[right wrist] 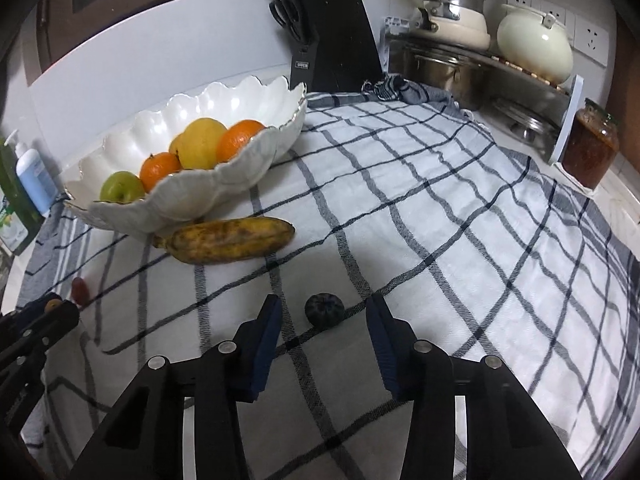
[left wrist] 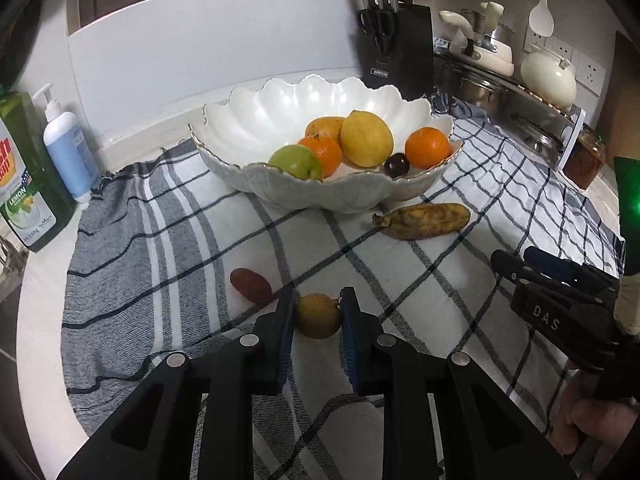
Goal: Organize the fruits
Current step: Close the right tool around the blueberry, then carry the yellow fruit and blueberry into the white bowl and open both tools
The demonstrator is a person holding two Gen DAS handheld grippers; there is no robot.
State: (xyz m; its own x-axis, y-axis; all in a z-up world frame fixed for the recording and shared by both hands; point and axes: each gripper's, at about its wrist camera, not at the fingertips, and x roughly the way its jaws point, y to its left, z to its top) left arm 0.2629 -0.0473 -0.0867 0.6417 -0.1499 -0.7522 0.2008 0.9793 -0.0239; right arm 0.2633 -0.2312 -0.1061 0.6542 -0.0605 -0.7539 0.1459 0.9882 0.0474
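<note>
We are working over the cloth, with the bowl already holding most fruit. The banana is lying just beside it and could get knocked. Our left gripper is clamping a small brown fruit, which could squirt out. Our right gripper is straddling the dark fruit, pads not touching; it may roll away.

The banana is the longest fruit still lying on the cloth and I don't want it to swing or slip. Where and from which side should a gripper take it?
Grip the banana across its thick middle, coming down from above with the fingers spanning its narrow width. It lies flat on the checked cloth, lengthwise along the bowl; a centred hold should balance it.
</note>
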